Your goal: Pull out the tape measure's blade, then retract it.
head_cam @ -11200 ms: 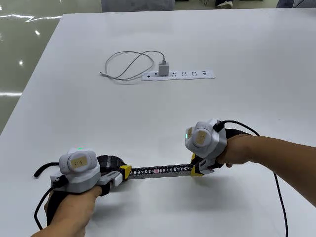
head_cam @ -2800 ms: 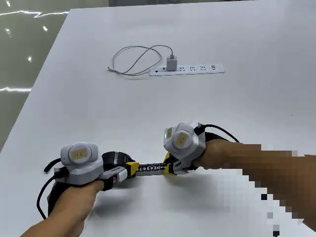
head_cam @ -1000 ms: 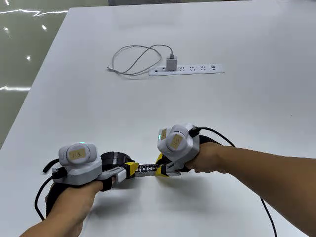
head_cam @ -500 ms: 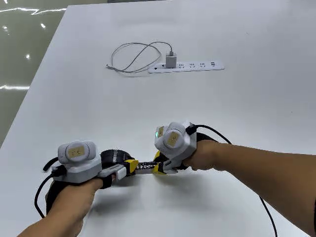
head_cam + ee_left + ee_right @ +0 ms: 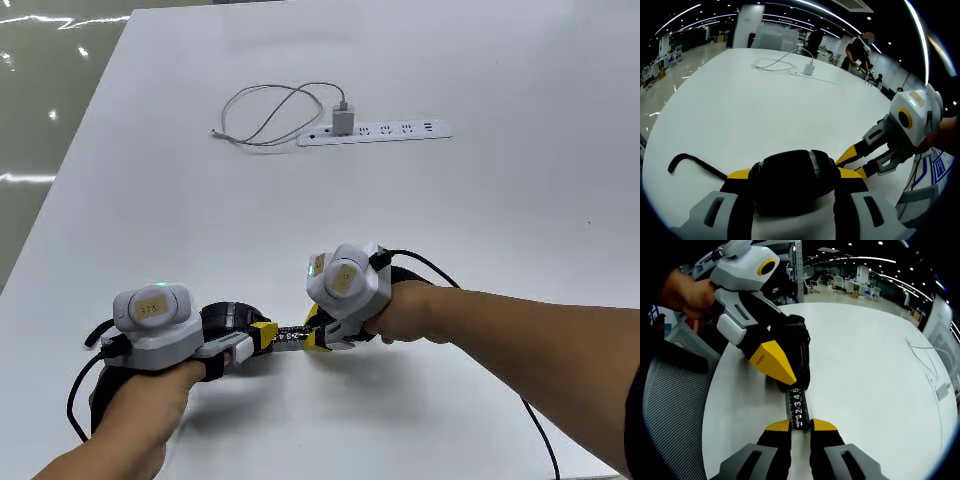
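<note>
The black tape measure case [image 5: 232,320] rests on the white table [image 5: 420,210] near its front left, and my left gripper [image 5: 255,341] is shut on it. In the left gripper view the case [image 5: 792,182] sits between the yellow-tipped jaws of the left gripper [image 5: 795,175]. A short stretch of blade [image 5: 290,336] runs right to my right gripper [image 5: 318,340], which is shut on the blade's end. In the right gripper view the blade [image 5: 796,405] shows the numbers 2 to 5 between the case [image 5: 796,352] and my right gripper [image 5: 800,426].
A white power strip [image 5: 372,131] with a plugged-in charger [image 5: 343,121] and a looped white cable [image 5: 262,116] lies at the far middle of the table. The table's left edge [image 5: 60,190] drops to a shiny floor. A black strap [image 5: 690,162] trails left of the case.
My right gripper has moved left toward the case while holding the blade's end, so the exposed blade has shrunk from long to a few centimetres. The left gripper has stayed put.
</note>
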A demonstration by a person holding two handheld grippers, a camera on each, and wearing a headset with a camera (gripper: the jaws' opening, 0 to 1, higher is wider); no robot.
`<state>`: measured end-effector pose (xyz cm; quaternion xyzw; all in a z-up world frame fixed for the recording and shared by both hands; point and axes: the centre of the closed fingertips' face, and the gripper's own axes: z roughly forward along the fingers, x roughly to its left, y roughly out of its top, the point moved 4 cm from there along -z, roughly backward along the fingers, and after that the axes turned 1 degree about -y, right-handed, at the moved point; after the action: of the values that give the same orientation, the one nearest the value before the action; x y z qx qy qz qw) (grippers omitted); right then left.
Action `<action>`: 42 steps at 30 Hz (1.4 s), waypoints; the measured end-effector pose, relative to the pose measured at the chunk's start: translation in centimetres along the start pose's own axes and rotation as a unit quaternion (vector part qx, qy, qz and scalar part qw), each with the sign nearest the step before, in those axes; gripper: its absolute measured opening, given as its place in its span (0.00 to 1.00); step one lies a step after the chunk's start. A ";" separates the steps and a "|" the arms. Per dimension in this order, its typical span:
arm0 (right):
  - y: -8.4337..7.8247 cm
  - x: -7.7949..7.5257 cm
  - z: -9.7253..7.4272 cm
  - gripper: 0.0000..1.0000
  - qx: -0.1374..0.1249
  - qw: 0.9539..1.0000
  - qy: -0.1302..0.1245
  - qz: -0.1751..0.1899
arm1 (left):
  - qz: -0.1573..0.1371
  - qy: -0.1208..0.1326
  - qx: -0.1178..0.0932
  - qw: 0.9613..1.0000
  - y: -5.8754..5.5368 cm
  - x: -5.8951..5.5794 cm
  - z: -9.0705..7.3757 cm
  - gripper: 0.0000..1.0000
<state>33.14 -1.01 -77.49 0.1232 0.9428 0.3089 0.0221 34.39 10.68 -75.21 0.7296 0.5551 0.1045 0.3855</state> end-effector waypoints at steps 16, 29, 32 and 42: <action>0.4 0.0 0.3 0.09 -0.006 1.000 0.005 -0.008 | -0.001 -0.001 0.001 1.000 0.0 0.0 0.0 0.60; 1.0 0.2 0.7 0.09 -0.008 1.000 0.004 -0.012 | 0.000 -0.001 0.001 1.000 0.0 0.0 0.0 0.60; 1.1 0.1 0.8 0.09 -0.010 1.000 0.004 -0.011 | 0.000 0.001 0.000 1.000 -0.1 0.0 0.1 0.60; 1.4 0.1 1.2 0.09 -0.017 1.000 0.007 -0.003 | -0.001 0.000 0.001 1.000 0.0 0.0 0.0 0.60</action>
<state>33.50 0.77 -77.64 0.1183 0.9379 0.3255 0.0188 34.34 10.66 -75.20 0.7293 0.5564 0.1033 0.3847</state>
